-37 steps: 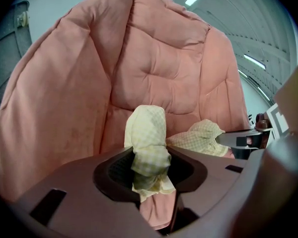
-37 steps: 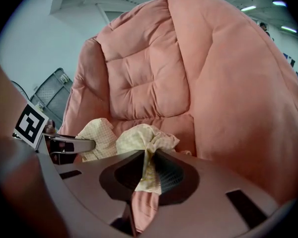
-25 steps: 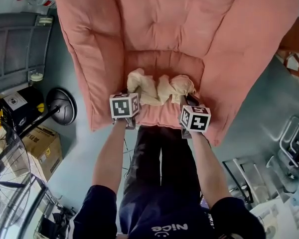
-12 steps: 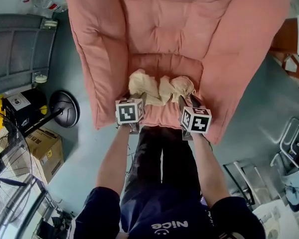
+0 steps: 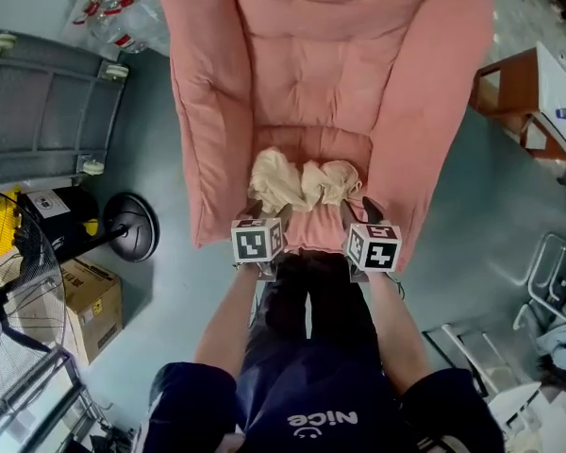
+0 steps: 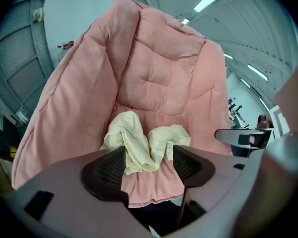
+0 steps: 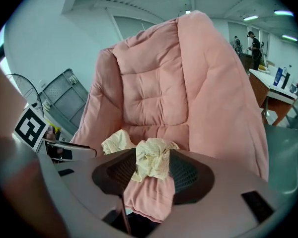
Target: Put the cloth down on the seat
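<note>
Crumpled cream cloth (image 5: 302, 182) on quilted pink seat (image 5: 311, 236), bare front edge at 6 o'clock, left gripper (image 6: 149, 155) and right gripper (image 7: 153, 157) above that edge, jaws just opened wide, gripping nothing.

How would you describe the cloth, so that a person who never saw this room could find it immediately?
Look for the big pink padded armchair. On its seat cushion, near the front edge, lies the cloth: a pale yellow, crumpled bundle in two lumps. It is the only thing on the chair, and its pale colour stands out against the pink.
</note>
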### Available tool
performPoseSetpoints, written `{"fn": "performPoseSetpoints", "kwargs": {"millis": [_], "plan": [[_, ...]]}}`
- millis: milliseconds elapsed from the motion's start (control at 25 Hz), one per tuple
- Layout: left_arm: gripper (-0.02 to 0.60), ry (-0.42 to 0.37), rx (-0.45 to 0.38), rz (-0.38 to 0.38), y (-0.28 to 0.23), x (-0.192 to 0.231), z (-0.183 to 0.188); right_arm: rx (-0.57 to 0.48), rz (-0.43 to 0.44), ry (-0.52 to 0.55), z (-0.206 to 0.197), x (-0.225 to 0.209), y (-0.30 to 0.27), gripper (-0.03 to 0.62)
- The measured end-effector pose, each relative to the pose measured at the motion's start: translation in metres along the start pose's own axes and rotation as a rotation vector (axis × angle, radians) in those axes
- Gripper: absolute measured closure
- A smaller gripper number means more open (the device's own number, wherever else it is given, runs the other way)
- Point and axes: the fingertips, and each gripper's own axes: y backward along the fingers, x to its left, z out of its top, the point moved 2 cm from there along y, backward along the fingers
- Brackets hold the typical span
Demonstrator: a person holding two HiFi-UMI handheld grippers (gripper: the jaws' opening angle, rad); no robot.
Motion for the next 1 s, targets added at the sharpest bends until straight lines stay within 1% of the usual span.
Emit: {"fn": "performPoseSetpoints", "kwargs": {"millis": [80, 320, 520, 640, 760, 1000], "plan": [[0.267, -0.007, -0.035, -0.011, 0.022, -0.011, 0.004, -0.025, 0.007, 0.020, 0.005, 0.008, 0.021, 0.402], [0.267, -0.066, -0.134, -0.042, 0.085, -0.040, 0.007, -0.084, 0.027, 0.073, 0.007, 0.032, 0.087, 0.402], [0.268, -0.117, -0.190, -0.069, 0.133, -0.062, -0.003, -0.132, 0.056, 0.095, 0.003, 0.053, 0.138, 0.402], [0.269, -0.147, -0.256, -0.077, 0.162, -0.077, -0.006, -0.170, 0.076, 0.133, 0.005, 0.065, 0.166, 0.402], [0.276, -0.180, -0.322, -0.090, 0.191, -0.090, -0.005, -0.224, 0.078, 0.151, 0.011, 0.073, 0.194, 0.402], [0.276, -0.229, -0.407, -0.126, 0.239, -0.117, -0.015, -0.294, 0.084, 0.202, 0.011, 0.088, 0.243, 0.402]]}}
